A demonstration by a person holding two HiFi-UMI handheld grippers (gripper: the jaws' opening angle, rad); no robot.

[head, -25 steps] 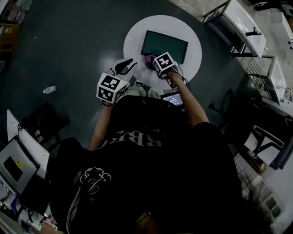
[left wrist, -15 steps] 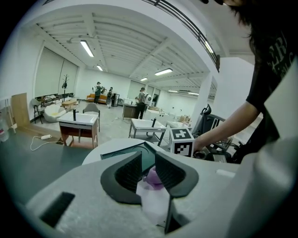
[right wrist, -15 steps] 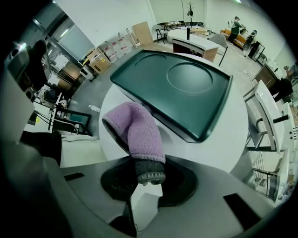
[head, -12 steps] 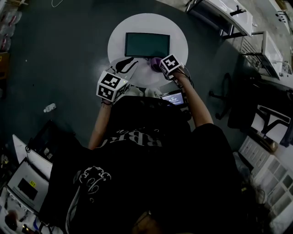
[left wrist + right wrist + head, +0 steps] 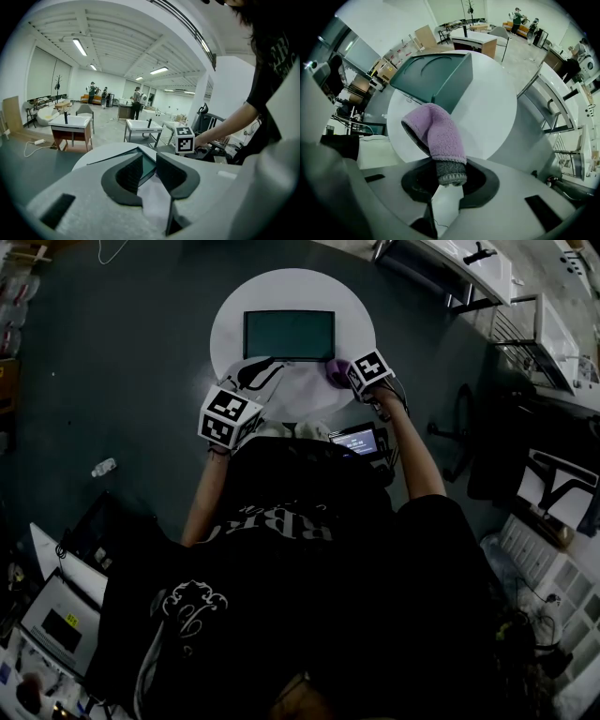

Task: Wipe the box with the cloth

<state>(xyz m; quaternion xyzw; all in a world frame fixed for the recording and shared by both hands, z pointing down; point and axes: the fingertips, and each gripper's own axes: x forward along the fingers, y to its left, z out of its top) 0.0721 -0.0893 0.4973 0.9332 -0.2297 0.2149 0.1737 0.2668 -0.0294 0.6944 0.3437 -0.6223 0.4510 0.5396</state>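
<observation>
A dark green box (image 5: 289, 334) lies flat on the round white table (image 5: 234, 306). A purple cloth (image 5: 335, 367) hangs from my right gripper (image 5: 343, 371), which is shut on it just off the box's near right corner. In the right gripper view the cloth (image 5: 436, 130) droops forward from the jaws (image 5: 450, 180), with the box (image 5: 431, 77) beyond and apart from it. My left gripper (image 5: 259, 374) hovers at the table's near left edge. It is open and holds nothing (image 5: 149, 157); the box (image 5: 147, 168) shows between its fingers.
A small lit screen (image 5: 355, 440) sits below the right hand. White desks (image 5: 450, 268) and metal frames stand at the upper right, a chair (image 5: 553, 488) to the right, a laptop (image 5: 56, 620) lower left. Distant people and white stands (image 5: 72, 124) show in the hall.
The right gripper has carried the cloth rightwards along the box's near side, from the near left corner to the near right corner. The left gripper has hardly moved. The head camera has shifted.
</observation>
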